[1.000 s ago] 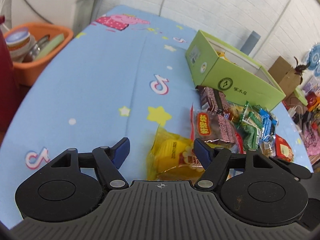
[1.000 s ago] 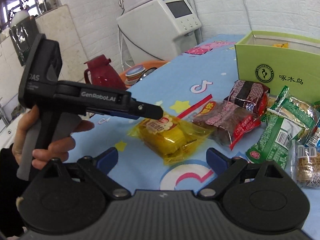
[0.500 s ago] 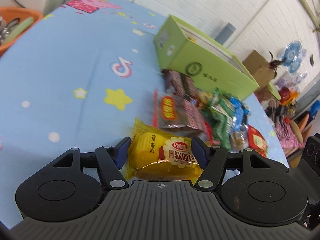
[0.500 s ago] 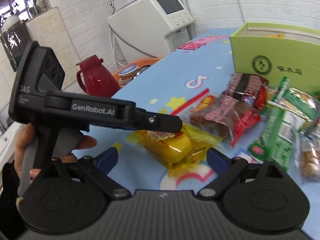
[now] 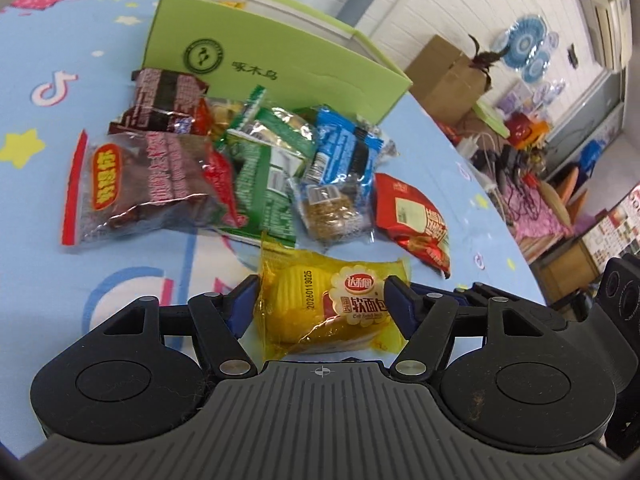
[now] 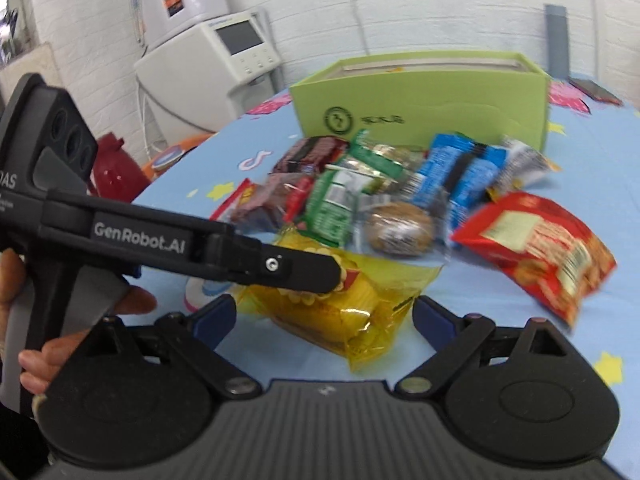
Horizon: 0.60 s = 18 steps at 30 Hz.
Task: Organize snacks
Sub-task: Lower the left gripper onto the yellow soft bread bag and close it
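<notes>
1. Left wrist: my left gripper (image 5: 320, 300) is clamped on the yellow pack (image 5: 332, 308), its jaws just eased wider; green box (image 5: 260, 60) at 12 o'clock. I fear the slick wrapper slipping
2. Right wrist: my right gripper (image 6: 324, 316) gapes empty, pack at 12; carrying could snag the pile (image 6: 400, 192)

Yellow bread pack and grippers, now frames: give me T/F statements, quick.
1. The yellow bread pack sits between the left gripper fingers. True.
2. The right gripper holds the red snack bag. False: its fingers are open and hold nothing, and the bag lies on the table.
3. The green box stands behind the snack pile. True.
4. The blue packet is inside the box. False: it lies in the pile outside.
</notes>
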Each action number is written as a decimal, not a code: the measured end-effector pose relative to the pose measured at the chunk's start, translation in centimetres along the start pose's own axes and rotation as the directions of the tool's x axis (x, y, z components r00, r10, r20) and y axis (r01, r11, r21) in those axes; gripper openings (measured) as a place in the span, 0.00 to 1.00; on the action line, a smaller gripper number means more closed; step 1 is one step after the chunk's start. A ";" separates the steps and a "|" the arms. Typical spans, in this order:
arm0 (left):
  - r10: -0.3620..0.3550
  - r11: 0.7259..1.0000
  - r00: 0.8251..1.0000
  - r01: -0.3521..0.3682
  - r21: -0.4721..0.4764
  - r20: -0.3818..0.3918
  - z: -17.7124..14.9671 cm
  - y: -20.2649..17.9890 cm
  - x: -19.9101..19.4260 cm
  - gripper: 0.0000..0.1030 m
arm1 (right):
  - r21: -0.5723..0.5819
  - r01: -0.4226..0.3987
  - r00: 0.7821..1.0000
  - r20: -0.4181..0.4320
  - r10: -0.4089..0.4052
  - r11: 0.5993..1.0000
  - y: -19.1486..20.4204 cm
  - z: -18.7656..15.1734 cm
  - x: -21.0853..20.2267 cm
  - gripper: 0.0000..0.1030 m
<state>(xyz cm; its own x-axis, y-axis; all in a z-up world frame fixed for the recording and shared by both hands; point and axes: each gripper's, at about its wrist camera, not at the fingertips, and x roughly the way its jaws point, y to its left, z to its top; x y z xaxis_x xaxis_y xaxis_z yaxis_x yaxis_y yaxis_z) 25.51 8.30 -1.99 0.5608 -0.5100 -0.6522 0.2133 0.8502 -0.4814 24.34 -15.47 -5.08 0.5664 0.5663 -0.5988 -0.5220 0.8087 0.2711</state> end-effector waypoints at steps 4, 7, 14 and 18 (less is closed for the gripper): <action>0.075 0.996 0.996 -0.077 0.035 0.038 0.1 -1.0 -0.9 0.72 | 0.038 -0.020 0.999 0.034 0.019 0.999 -1.2 -0.8 -0.8 0.91; 0.101 0.994 0.993 -0.104 0.046 0.053 0.1 -0.9 -1.7 0.72 | 0.035 -0.014 0.999 0.046 0.013 0.999 -1.3 -1.4 -0.9 0.91; 0.072 0.997 0.997 -0.072 -0.016 0.032 0.7 -0.1 -1.4 0.60 | 0.021 -0.056 0.995 0.084 0.054 0.998 -0.8 -1.3 -1.0 0.91; 0.054 0.998 0.998 -0.054 -0.027 0.011 0.6 0.0 -0.7 0.60 | 0.018 -0.053 0.995 0.082 0.051 0.998 -0.8 -1.5 -1.1 0.91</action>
<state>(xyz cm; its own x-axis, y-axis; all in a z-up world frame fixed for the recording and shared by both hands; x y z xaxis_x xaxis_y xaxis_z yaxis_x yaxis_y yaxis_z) 25.61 8.71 -1.20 0.5800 -0.4618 -0.6710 0.1614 0.8726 -0.4610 23.21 -16.98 -5.75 0.5896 0.6179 -0.5202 -0.5395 0.7806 0.3157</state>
